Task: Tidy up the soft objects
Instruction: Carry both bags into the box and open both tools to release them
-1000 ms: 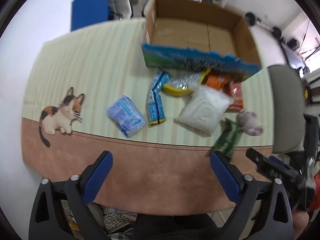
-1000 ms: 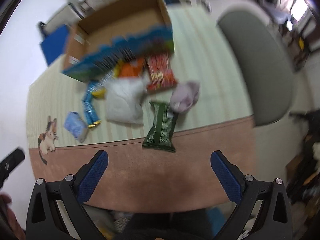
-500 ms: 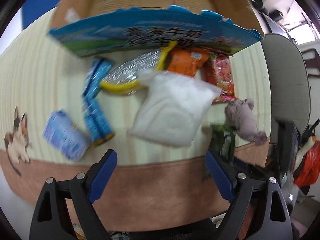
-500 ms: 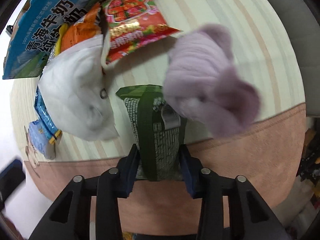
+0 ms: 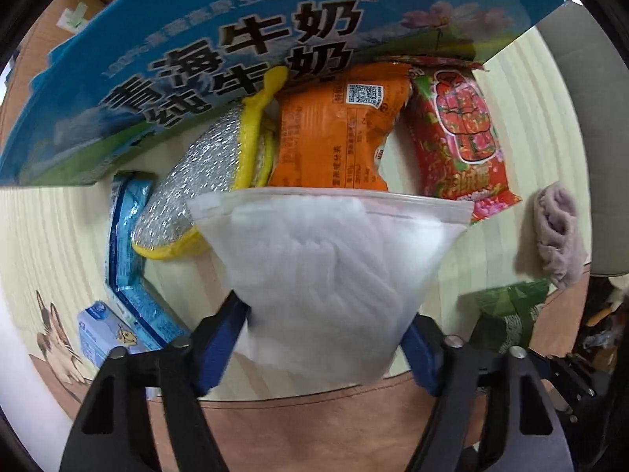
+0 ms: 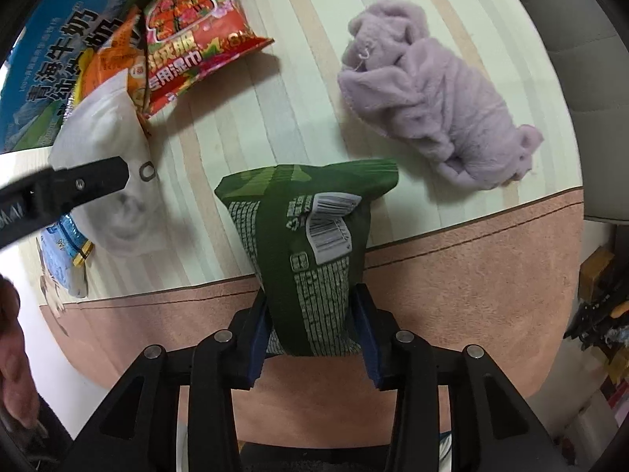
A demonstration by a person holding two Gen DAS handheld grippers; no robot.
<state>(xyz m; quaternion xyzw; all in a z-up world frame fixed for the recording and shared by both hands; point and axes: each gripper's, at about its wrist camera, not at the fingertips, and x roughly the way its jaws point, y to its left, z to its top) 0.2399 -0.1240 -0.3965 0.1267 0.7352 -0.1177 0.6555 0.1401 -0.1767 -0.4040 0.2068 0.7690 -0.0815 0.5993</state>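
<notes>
My left gripper (image 5: 326, 338) is shut on a clear zip bag of white padding (image 5: 330, 275), its blue fingers pressing both sides of the bag's near end. My right gripper (image 6: 312, 338) is shut on a green snack packet (image 6: 310, 244) and holds it by its near end. The white bag also shows in the right wrist view (image 6: 106, 165) with the left gripper's black arm across it. A lilac plush cloth (image 6: 428, 114) lies on the striped table to the right of the green packet.
A blue printed cardboard box (image 5: 236, 51) stands close behind. Against it lie a silver-and-yellow pouch (image 5: 204, 181), an orange packet (image 5: 334, 126) and a red wet-wipes packet (image 5: 460, 137). Blue packets (image 5: 125, 275) lie at left. A grey chair (image 6: 582, 78) is at right.
Both grippers came down onto the table. The left one closed on the white bag. The right one was around the green packet half a second ago and now grips it.
</notes>
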